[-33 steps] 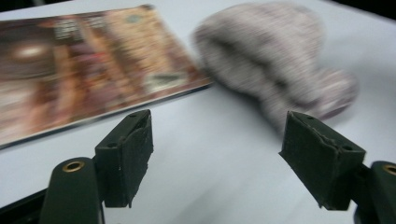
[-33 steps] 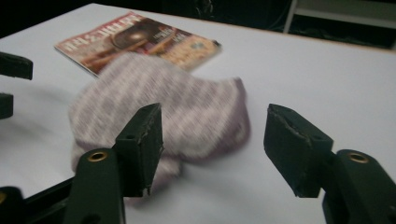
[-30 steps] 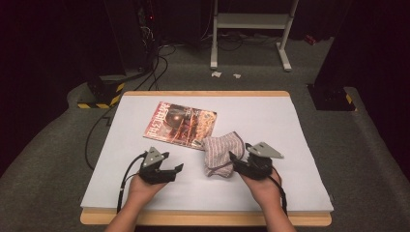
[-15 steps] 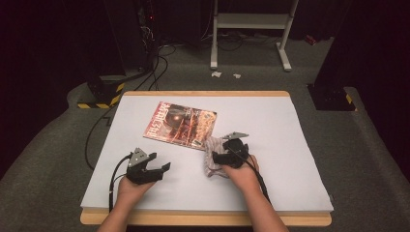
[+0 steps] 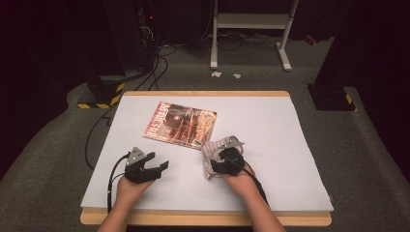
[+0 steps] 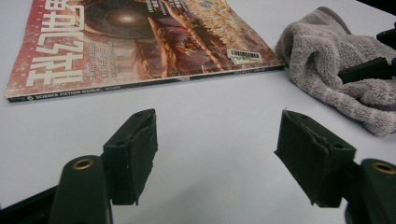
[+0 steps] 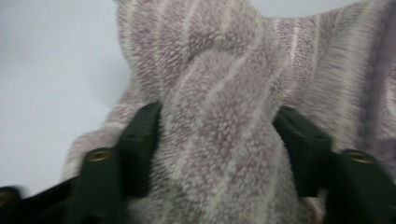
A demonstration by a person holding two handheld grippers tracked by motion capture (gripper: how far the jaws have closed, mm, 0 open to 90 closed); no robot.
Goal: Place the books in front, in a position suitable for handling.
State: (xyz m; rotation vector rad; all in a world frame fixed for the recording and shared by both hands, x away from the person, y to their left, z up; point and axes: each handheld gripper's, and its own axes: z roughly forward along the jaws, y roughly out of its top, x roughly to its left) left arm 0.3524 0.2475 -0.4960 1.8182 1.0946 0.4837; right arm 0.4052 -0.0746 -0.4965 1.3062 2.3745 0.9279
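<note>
Right gripper view: the right tongs (image 7: 217,140) are closing on a thick towel (image 7: 224,93) fold, which risks slipping; the left tongs (image 6: 217,163) are hanging open, empty.

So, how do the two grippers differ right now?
The left gripper has nothing between its jaws, which stand wide over bare table; the right gripper has a bunched fold of the striped towel between its jaws, which have just been closing and press on it. The left points toward the magazine; the right sits on the towel. Both are black and hand-held.
</note>
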